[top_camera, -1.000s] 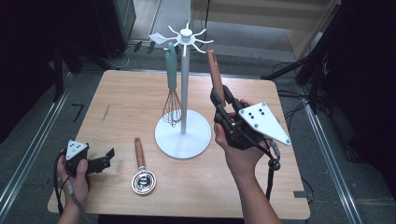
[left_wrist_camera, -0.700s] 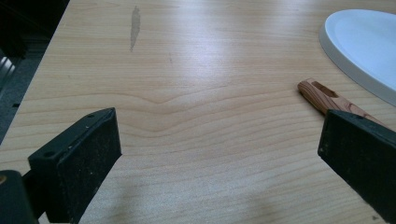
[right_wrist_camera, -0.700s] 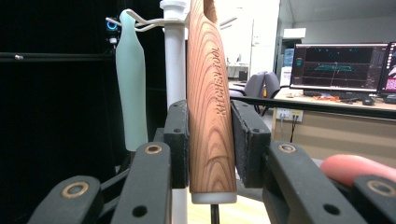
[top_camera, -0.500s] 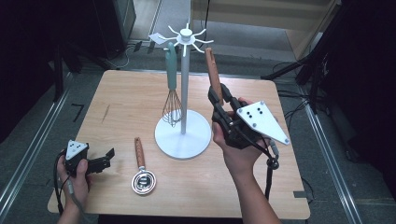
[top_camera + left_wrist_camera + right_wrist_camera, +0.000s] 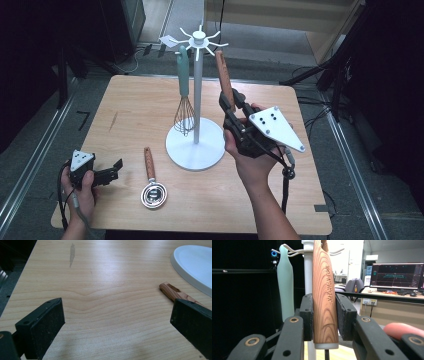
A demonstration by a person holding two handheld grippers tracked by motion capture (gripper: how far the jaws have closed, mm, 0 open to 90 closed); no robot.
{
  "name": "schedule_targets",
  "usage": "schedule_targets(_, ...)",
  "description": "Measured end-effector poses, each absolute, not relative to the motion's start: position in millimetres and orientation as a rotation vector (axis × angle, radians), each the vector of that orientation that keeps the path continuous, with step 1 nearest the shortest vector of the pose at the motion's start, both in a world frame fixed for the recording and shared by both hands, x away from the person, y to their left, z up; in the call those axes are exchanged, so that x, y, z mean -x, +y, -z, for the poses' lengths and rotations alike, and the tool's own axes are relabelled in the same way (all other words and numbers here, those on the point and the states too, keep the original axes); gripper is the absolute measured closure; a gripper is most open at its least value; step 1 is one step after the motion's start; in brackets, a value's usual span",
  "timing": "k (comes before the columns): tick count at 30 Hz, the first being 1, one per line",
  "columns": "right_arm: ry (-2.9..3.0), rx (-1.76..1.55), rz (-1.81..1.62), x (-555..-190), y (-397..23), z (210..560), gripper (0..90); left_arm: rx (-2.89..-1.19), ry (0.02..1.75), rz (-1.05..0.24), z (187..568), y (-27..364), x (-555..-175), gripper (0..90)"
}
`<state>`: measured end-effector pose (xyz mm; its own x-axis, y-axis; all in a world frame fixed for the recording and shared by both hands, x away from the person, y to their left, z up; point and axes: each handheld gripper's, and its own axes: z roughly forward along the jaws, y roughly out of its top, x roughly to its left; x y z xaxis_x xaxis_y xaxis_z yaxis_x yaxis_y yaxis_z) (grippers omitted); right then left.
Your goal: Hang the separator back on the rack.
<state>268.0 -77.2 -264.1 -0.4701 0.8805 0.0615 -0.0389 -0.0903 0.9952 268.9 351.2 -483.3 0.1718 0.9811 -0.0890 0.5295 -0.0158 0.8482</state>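
Over at the right side of the desk, the right gripper is raised beside the white utensil stand, jaws clenched on a wooden handle that points up toward the stand's hooked arms. The right gripper view gives the grip cleanly: both black pads press flat against the wooden handle, one on each side, its lettered grain upright between them and its pale lower end showing just below the pads. Behind it stands the stand's white pole, and next to that the mint green handle of a whisk already hanging from a hook. Down at the near left corner, the left gripper sits low over the desk, jaws released and wide apart with bare wood between them. Just beside it lies a small strainer with a wooden handle, near the stand's round base; its handle tip peeks in by one jaw without touching.
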Motion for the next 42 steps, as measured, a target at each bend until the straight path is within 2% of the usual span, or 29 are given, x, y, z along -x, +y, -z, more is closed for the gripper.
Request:
schedule_targets(24,1.477,-0.952,-1.674,-272.6,-70.9,267.7,71.2,-1.657,1.463,-0.718,483.3,351.3,-269.1,0.0)
schedule_targets(42,1.447,-0.952,-1.507,-274.5,-65.6,268.2,71.6,-1.659,1.464,-0.712,483.2,351.6,-269.0,0.0)
